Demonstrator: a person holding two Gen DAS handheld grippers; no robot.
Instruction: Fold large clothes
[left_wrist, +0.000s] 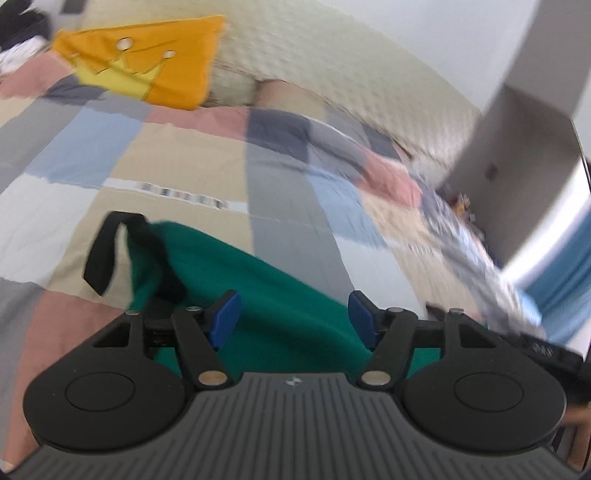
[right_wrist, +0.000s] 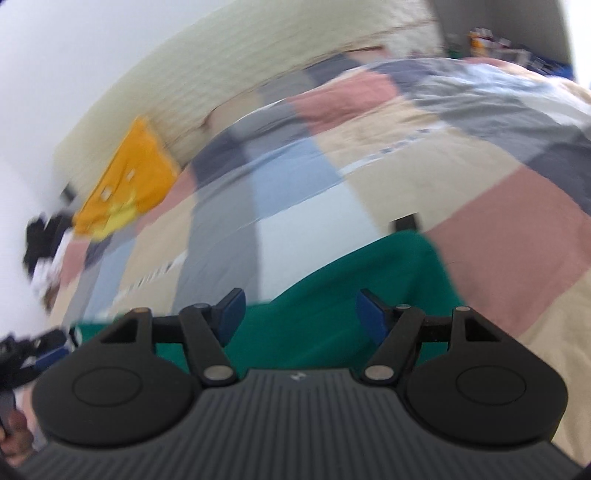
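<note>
Green garment (left_wrist: 266, 295): soft, limp knit, probably light; it will sag and drape, not slippery. Best taken at a corner or along the hem, both layers pinched. It lies on the patchwork bedspread (left_wrist: 177, 155), lower centre of both views, with a black strap (left_wrist: 110, 251) at its upper-left end. Left gripper (left_wrist: 291, 317) and right gripper (right_wrist: 299, 315): jaws apart, nothing clamped.
</note>
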